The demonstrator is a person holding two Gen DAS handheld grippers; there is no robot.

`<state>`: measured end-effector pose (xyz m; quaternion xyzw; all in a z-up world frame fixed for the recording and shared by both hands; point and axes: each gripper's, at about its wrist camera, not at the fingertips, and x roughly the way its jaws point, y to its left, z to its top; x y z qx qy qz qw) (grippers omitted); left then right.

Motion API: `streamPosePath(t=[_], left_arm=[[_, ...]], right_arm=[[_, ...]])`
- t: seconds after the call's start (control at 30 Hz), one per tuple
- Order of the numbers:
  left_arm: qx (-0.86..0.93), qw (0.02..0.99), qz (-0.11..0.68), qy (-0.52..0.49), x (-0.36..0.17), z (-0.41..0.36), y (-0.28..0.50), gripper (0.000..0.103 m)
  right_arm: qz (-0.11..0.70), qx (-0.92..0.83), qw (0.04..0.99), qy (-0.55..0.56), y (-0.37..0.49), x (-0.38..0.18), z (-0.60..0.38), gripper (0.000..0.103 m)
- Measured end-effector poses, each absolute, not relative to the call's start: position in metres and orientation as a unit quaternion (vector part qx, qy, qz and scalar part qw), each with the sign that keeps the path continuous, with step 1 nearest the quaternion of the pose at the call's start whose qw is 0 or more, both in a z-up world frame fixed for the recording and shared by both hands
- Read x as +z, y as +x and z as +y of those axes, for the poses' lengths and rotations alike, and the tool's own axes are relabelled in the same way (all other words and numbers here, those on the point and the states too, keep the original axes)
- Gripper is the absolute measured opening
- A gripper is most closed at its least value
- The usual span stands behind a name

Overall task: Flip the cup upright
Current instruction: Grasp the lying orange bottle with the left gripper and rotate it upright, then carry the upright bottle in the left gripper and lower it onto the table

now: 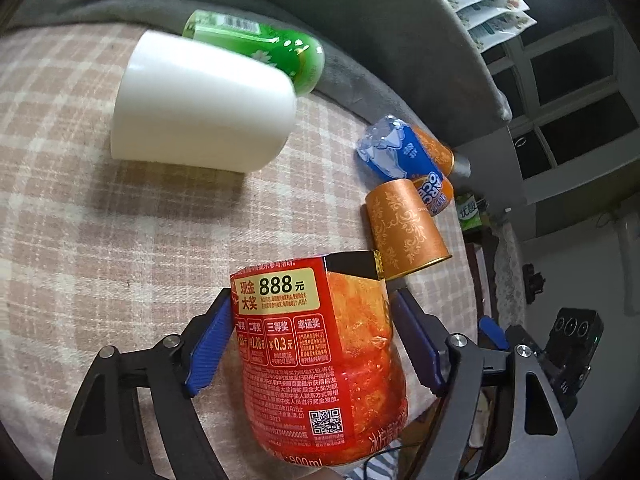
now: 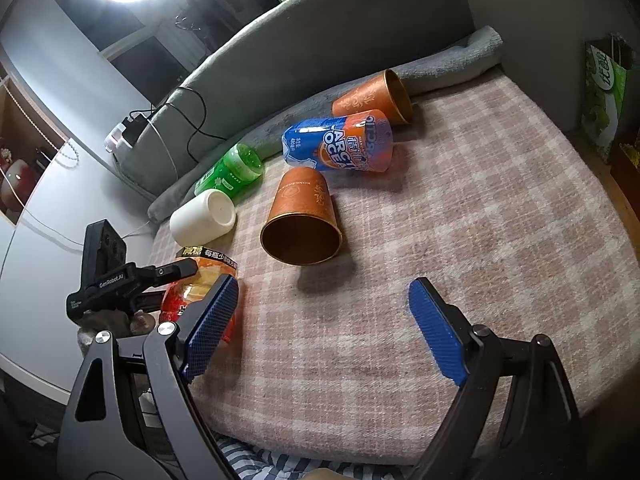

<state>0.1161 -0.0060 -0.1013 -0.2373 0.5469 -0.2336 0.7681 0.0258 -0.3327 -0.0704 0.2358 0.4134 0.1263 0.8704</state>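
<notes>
Your left gripper straddles the red bottle; whether the pads grip it, I can't tell. Your right gripper gapes wide, holding nothing. Ahead lies one orange cup on its side, mouth toward you; a second orange cup beyond, one white cup, three bottles total.

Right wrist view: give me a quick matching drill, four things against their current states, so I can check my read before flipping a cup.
Things:
1. white cup
2. red cup
3. nearest orange cup
4. right gripper

States:
A. open, holding nothing
B. on its side, mouth toward the camera
C. between the fingers of the left gripper
D. on its side next to the green bottle

Pairs: 1-D, 2-C, 3-B, 4-A
</notes>
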Motion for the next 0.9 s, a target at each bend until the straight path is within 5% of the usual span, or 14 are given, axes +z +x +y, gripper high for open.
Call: streamPosePath(t=[0.9], left_arm=[[-0.200,0.869,0.434,-0.124,-0.056,-0.036,0.088,0.077]], right_arm=[[0.405,0.120,0.881,0.213,0.027,-0.067,-0.328,0.090]])
